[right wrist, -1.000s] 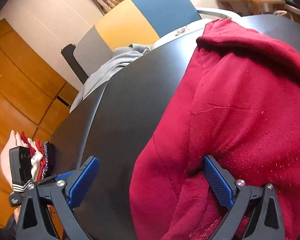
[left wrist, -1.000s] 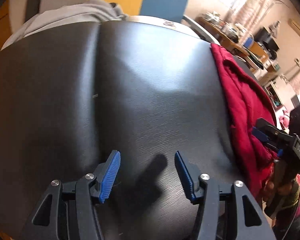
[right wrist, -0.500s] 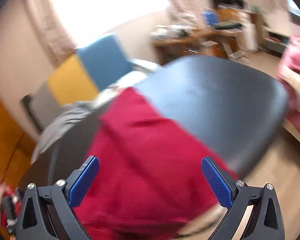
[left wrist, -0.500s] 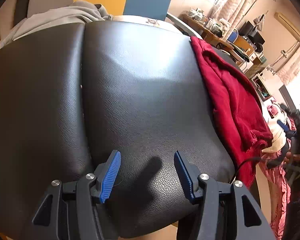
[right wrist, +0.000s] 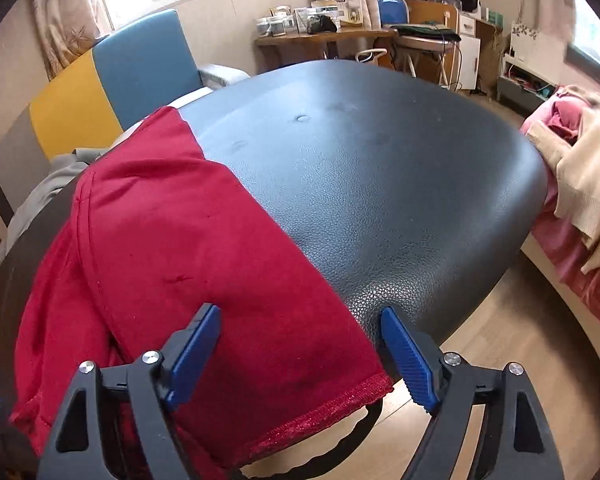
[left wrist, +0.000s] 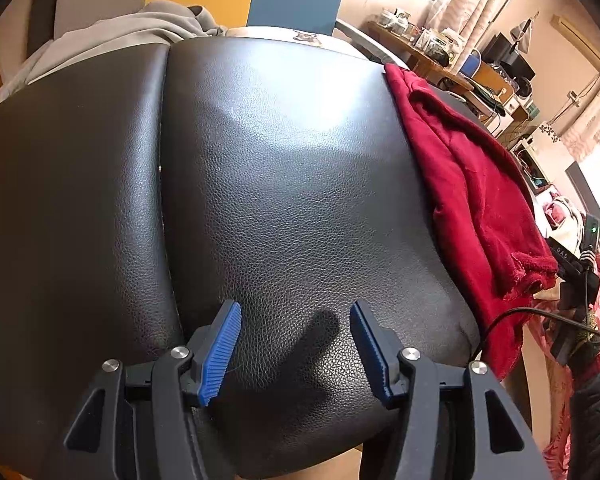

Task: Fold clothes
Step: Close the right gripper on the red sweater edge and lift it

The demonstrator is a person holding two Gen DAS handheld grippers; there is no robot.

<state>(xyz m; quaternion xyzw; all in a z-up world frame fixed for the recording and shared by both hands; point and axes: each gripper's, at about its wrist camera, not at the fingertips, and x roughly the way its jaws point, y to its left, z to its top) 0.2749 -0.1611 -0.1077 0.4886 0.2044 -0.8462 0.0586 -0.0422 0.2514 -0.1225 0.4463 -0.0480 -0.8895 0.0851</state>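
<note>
Item 1. Left gripper (left wrist: 296,354): black frame, blue ribbed pads (left wrist: 223,354). Jaws spread, nothing between them. It hovers over the near edge of the black leather surface (left wrist: 284,184), at 6 o'clock in the left wrist view, and its shadow falls on the leather just ahead.

Item 2. Right gripper (right wrist: 300,354): same build, blue pads (right wrist: 410,360). Jaws spread and empty. The left pad sits over the red cloth; the right pad sits over bare leather at the cloth's edge. Whether either pad touches cannot be told.

Item 3. Red garment (right wrist: 188,248): fleecy, partly folded into a long strip. It lies on the black leather surface (right wrist: 400,184) and runs from 10 o'clock to 6 o'clock in the right wrist view. Its hemmed end hangs over the near edge. In the left wrist view the red garment (left wrist: 472,192) lies along the right side, from 1 to 4 o'clock.

Item 4. Grey garment (left wrist: 112,36): crumpled at the far edge of the surface, 11 o'clock in the left wrist view.

Item 5. Pile of pink and cream clothes (right wrist: 580,184): off the surface, at 3 o'clock in the right wrist view.

Item 6. Chair, yellow and blue back (right wrist: 112,76): behind the surface at 10 to 11 o'clock.
</note>
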